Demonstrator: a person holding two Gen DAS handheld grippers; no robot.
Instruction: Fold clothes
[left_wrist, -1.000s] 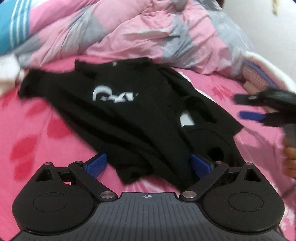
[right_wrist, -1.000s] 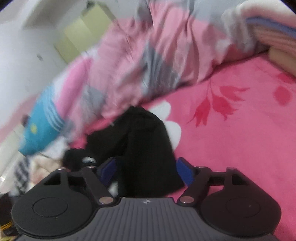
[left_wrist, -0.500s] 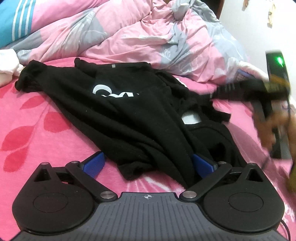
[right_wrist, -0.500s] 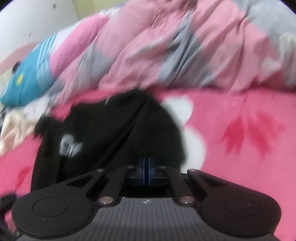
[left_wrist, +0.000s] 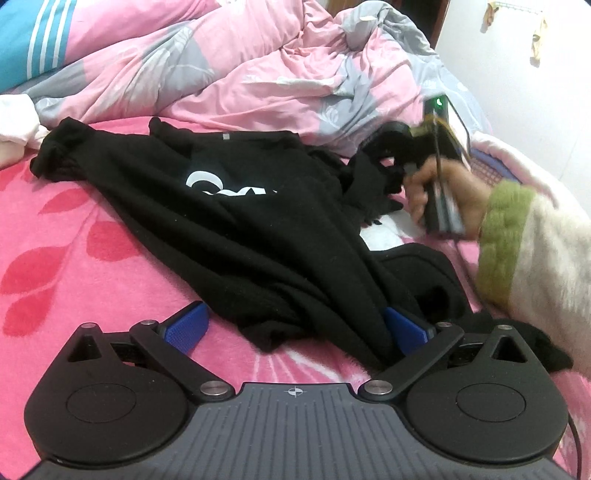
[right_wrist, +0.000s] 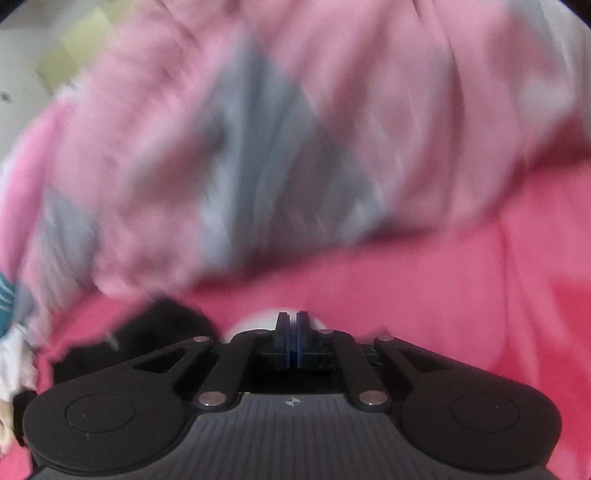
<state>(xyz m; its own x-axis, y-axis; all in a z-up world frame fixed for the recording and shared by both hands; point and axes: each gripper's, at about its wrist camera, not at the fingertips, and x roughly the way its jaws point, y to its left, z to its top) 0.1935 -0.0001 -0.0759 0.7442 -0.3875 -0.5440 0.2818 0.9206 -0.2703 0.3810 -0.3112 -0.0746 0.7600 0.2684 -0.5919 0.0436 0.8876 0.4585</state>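
Observation:
A black garment (left_wrist: 236, 221) with a white logo lies crumpled on the pink bed sheet (left_wrist: 74, 236). My left gripper (left_wrist: 295, 326) stands open at the garment's near hem, and a fold of black cloth lies between its blue pads (left_wrist: 186, 326) without being pinched. At the right, a hand in a green-cuffed white sleeve (left_wrist: 517, 240) holds my right gripper (left_wrist: 371, 158). It is shut on a raised bunch of the garment's far right side. In the blurred right wrist view the right gripper (right_wrist: 291, 321) has its pads together, with black cloth (right_wrist: 162, 328) low at the left.
A rumpled pink and grey quilt (left_wrist: 258, 66) is piled along the back of the bed, and it fills the right wrist view as the quilt (right_wrist: 295, 129). White cloth (left_wrist: 14, 122) lies at the far left. A white wall (left_wrist: 517, 74) rises at the right.
The right gripper went from open to shut and swept in over the garment's right side, lifting that cloth. The left gripper stayed open at the hem.

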